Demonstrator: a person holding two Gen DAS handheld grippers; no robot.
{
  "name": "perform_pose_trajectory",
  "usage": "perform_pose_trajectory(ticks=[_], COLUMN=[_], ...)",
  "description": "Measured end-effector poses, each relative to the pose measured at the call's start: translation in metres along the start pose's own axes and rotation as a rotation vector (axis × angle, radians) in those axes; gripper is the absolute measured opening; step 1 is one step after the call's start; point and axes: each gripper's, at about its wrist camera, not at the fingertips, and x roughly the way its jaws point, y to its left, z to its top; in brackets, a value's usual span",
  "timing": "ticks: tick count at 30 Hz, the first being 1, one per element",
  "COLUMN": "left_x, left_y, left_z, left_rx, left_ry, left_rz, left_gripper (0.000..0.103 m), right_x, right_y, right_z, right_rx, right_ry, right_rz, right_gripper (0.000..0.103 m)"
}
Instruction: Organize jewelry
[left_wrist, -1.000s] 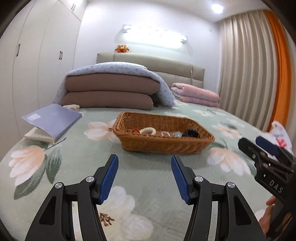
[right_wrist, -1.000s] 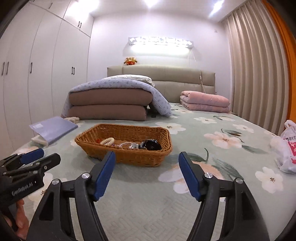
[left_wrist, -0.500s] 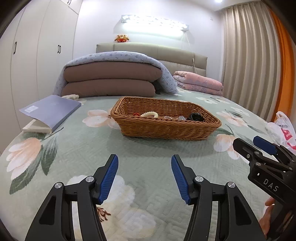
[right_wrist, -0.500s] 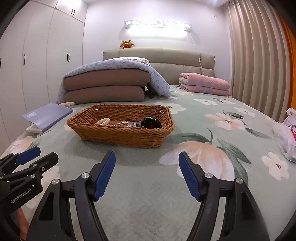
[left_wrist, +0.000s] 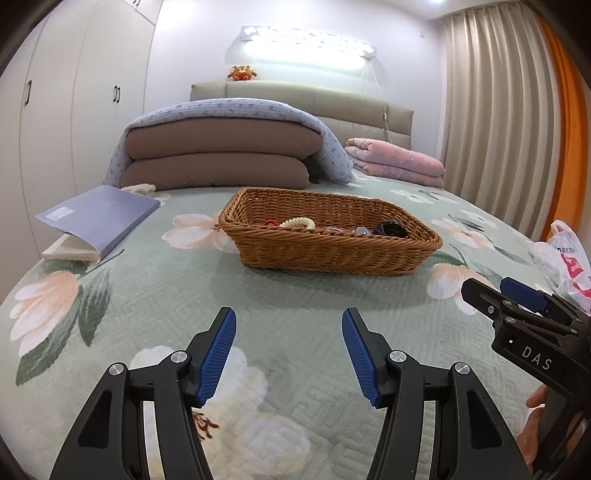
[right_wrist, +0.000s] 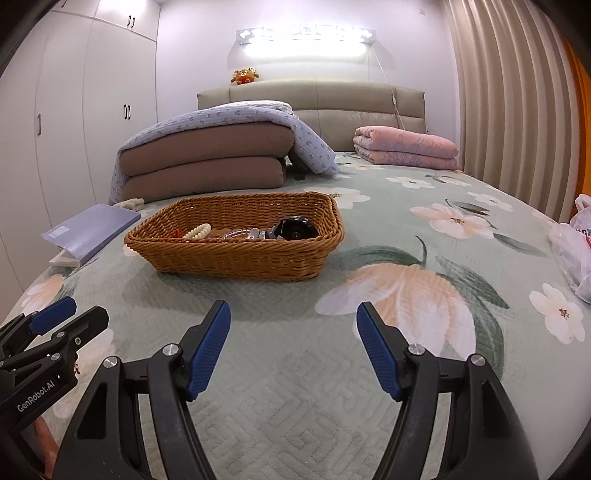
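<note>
Ahead of me the floral bedspread (left_wrist: 280, 295) lies flat and bare up to the wicker basket (left_wrist: 332, 251); a blue folder (left_wrist: 99, 218) sits far left, a plastic bag (right_wrist: 576, 243) at the right edge, folded quilts (right_wrist: 207, 162) beyond. The basket holds a cream bead bracelet (right_wrist: 199, 232), a black round piece (right_wrist: 295, 229) and small glinting items I can't make out. My left tongs (left_wrist: 288, 354) and right tongs (right_wrist: 293, 350) hover low over the bedspread, near side of the basket, side by side, both spread wide and holding nothing, well apart from the basket.
</note>
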Motion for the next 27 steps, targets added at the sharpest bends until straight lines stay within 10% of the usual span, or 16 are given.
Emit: perform_pose_trajectory(ticks=[27], left_x=[0.0007], left_y=[-0.0026], left_z=[-0.0025], left_rx=[0.012], left_ry=[0.000], left_rz=[-0.007], left_gripper=[0.062], right_x=[0.0026], right_y=[0.0002], right_z=[-0.0009], right_rx=[0.000], right_ry=[0.006], right_rz=[0.001], right_gripper=[0.074])
